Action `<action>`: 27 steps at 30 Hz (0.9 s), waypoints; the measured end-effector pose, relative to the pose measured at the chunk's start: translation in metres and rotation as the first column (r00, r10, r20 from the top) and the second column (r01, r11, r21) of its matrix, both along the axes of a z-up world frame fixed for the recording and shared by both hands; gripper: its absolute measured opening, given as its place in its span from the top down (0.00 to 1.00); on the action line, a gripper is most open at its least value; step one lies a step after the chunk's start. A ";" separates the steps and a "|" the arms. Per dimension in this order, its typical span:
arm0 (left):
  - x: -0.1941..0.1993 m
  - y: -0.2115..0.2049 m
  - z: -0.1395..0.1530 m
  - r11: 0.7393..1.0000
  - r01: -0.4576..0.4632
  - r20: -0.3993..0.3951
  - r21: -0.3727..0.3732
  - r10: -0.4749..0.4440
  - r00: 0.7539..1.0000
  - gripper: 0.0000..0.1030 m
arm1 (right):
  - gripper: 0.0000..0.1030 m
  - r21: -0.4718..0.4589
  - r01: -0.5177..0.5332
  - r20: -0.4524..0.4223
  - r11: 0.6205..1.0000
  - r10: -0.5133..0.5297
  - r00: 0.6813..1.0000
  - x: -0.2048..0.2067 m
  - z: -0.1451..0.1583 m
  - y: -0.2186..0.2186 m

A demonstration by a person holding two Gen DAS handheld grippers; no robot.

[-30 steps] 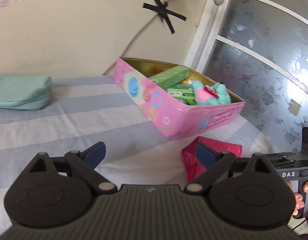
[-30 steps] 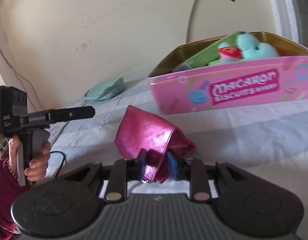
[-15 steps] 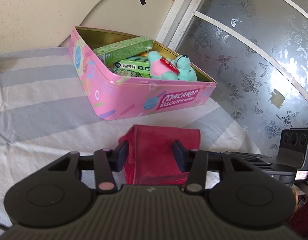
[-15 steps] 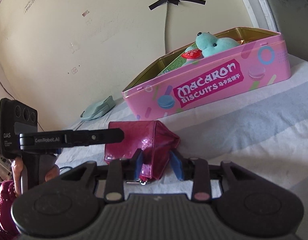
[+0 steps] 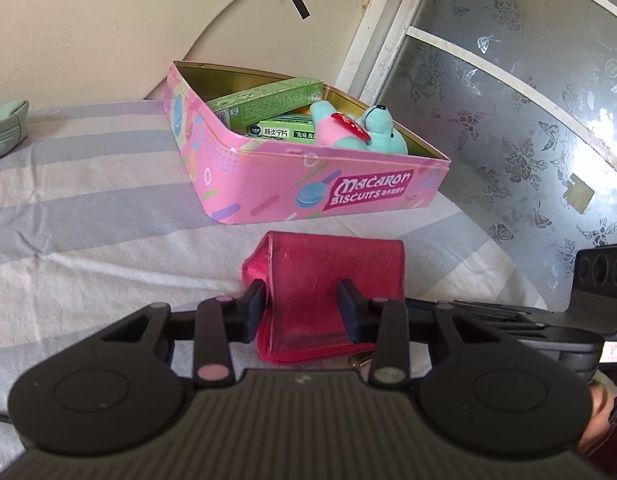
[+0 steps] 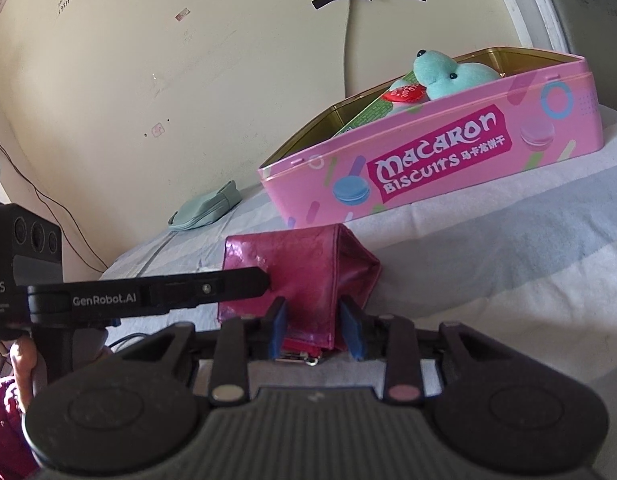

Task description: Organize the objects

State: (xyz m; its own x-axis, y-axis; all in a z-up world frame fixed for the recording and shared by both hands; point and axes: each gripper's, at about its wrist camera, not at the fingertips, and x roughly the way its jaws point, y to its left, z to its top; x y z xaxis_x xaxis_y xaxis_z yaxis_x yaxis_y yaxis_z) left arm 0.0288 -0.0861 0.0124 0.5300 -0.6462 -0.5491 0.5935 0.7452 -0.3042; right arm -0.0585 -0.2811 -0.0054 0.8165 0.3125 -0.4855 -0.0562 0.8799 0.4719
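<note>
The left claw [image 5: 304, 308] and the right claw [image 6: 314, 330] each grip an edge of the red wallet [image 5: 328, 280]. It lies on the striped bed [image 5: 88, 216], long side parallel to the pink tin [image 5: 308, 184] just behind.

tin [image 5: 308, 196] blocks ahead; left clear

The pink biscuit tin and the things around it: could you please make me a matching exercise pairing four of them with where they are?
Things:
1. plush toy
2. red wallet
3. mint pouch
4. green boxes

Places:
A. far off on the bed by the wall
B. lying in the pink tin under and beside the toy
C. in front of the tin, clamped by the left gripper and the right gripper
D. on top inside the tin

Pairs: 1-D, 2-C, 3-A, 4-B
</note>
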 end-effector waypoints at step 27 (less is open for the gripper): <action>-0.024 0.040 -0.006 0.957 -0.241 0.139 0.160 0.220 0.966 0.61 | 0.71 -0.123 -0.103 0.000 0.987 0.104 0.995 0.035 0.002 0.068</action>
State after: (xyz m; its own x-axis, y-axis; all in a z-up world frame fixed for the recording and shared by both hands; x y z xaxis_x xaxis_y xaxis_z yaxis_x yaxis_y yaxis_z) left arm 0.0048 -0.0463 0.0061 0.7212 -0.3983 -0.5668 0.4227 0.9012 -0.0954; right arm -0.0231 -0.2135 -0.0038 0.7862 0.3339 -0.5201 -0.1525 0.9203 0.3603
